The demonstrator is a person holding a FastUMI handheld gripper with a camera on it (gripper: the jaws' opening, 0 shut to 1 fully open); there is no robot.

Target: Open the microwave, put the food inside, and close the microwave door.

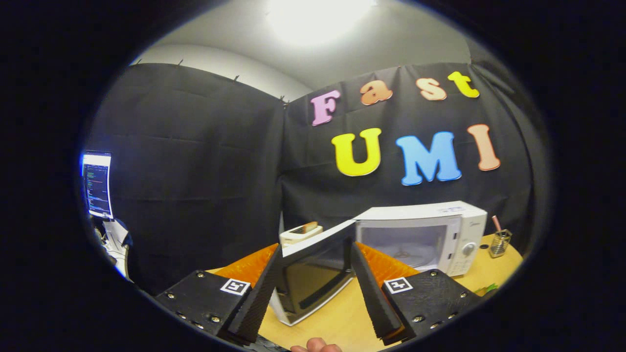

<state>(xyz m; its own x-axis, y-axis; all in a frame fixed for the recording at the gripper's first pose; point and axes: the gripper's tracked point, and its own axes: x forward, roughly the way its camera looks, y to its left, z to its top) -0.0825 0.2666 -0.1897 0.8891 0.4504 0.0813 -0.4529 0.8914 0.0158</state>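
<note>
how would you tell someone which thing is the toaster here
Start at the white microwave on the wooden table, its door swung open between the open gripper fingers. Just behind that door sits the toaster: small, cream, bread poking from its top.

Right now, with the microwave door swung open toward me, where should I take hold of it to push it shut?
Probably the door's free outer edge, nearest the open gripper, approached from its outer face. The door hinges at the left side of the microwave, so its far edge swings easiest.
</note>
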